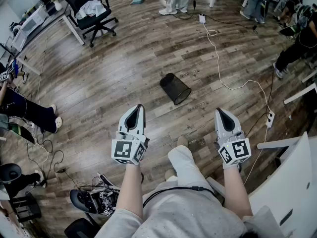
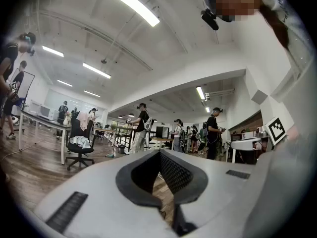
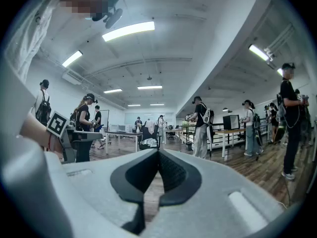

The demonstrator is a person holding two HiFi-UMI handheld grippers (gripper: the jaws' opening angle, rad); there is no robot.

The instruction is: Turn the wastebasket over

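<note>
Zero progress on the turn-over so far, going by how things lie. Start with the wooden floor (image 1: pixel 124 73), spread out under everything, and on it the wastebasket (image 1: pixel 175 88), a black mesh one, tipped on its side with nothing touching it. Far beyond the wastebasket, toward the upper left of the head view, stands a black office chair (image 1: pixel 91 11) with clothes draped on it. It plays no part here.

Now the tools. The left hand-held gripper (image 1: pixel 139 108) sits on the near side of the wastebasket and a little left of it, clearly apart from it. Its own view shows the jaws pressed together with nothing between them. The right hand-held gripper (image 1: pixel 218 112) is nearer than the wastebasket too, off to its right and further from it. Its jaws are closed and empty as well. Both point level, out over the floor rather than down at the mesh.

Smallest of all, a white cable (image 1: pixel 218 58) snakes along the floor just right of the wastebasket.

So everything is left to do: reach down, take hold of the wastebasket, and turn it over.
</note>
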